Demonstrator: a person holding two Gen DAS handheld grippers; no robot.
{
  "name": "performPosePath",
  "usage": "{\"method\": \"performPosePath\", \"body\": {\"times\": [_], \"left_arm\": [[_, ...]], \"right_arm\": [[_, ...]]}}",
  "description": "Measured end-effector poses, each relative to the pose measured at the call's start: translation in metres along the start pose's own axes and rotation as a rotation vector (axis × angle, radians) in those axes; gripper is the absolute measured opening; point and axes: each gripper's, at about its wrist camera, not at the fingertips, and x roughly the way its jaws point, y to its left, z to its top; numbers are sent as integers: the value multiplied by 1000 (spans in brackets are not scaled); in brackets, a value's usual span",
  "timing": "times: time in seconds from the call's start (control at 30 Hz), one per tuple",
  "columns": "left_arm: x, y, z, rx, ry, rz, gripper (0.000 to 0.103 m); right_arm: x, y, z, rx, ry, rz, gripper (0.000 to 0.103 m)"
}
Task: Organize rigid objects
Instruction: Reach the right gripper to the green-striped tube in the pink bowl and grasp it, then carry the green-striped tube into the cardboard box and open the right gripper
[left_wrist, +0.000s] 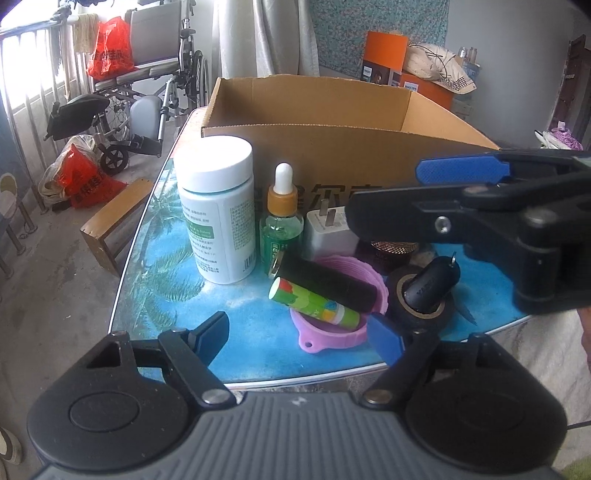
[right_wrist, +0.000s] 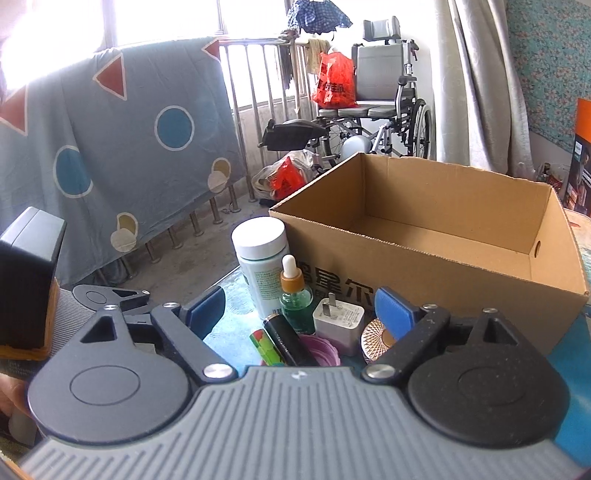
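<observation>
Both claws gape empty: the left claw (left_wrist: 299, 334) hangs near the purple silicone funnel (left_wrist: 332, 332), the right claw (right_wrist: 299, 310) above the white wall charger (right_wrist: 338, 326). Every item sits on the counter (left_wrist: 170, 295) before the empty brown cardboard box (right_wrist: 443, 258); picking seems about to begin, probably needing a descent onto one item

The left gripper (left_wrist: 301, 338) hangs low with its jaws spread wide, nothing between the blue pads (left_wrist: 386, 338). The right gripper (right_wrist: 299, 312) sits higher, reaching across in front of the left one, jaws likewise wide apart and holding nothing.
</observation>
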Motion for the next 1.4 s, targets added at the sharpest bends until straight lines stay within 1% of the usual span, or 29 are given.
{"method": "performPosePath", "body": {"times": [0.07, 0.1, 0.17, 0.27, 0.33, 0.37, 0.43, 0.47, 0.53, 0.63, 0.83, 0.9, 0.93, 1.0, 1.03, 1.2, 1.3, 1.4], "left_arm": [[5, 2, 1, -4, 10, -19, 69], [6, 3, 1, -10, 13, -29, 67], [9, 6, 1, -24, 11, -47, 62], [12, 10, 1, -34, 4, -60, 55], [18, 13, 2, -40, 5, -64, 52], [19, 14, 3, -42, 8, -66, 49], [23, 18, 4, -52, 10, -83, 47], [23, 18, 4, -52, 5, -95, 44], [23, 16, 5, -38, -3, -98, 43], [24, 13, 5, -29, -6, -106, 43], [27, 16, 7, -55, -4, -126, 45], [26, 16, 7, -50, -16, -122, 40], [24, 16, 7, -46, -24, -119, 38], [21, 15, 7, -34, -44, -109, 29], [21, 14, 8, -28, -52, -99, 27], [18, 11, 10, -13, -67, -93, 18], [16, 7, 10, 5, -76, -92, 17], [15, 2, 9, 35, -87, -74, 16]], "right_arm": [[12, 0, 0, 3, 37, 33, 72], [17, 0, 1, 10, 56, 51, 68], [32, -5, 0, 39, 108, 85, 53], [51, -12, 1, 91, 173, 130, 46], [63, -18, 0, 111, 212, 136, 43], [68, -20, -1, 121, 228, 139, 40], [76, -25, -2, 138, 258, 143, 35], [80, -27, -3, 147, 273, 146, 32], [90, -31, -5, 166, 302, 162, 28], [98, -35, -8, 172, 324, 166, 28], [111, -38, -7, 198, 349, 198, 28], [111, -38, -7, 179, 351, 192, 27], [110, -36, -6, 164, 349, 189, 24], [107, -34, -2, 129, 345, 183, 19], [105, -33, -1, 121, 345, 181, 15], [103, -34, 1, 126, 357, 171, 15], [99, -35, 2, 147, 347, 173, 16], [91, -39, 3, 189, 317, 181, 17]]}}
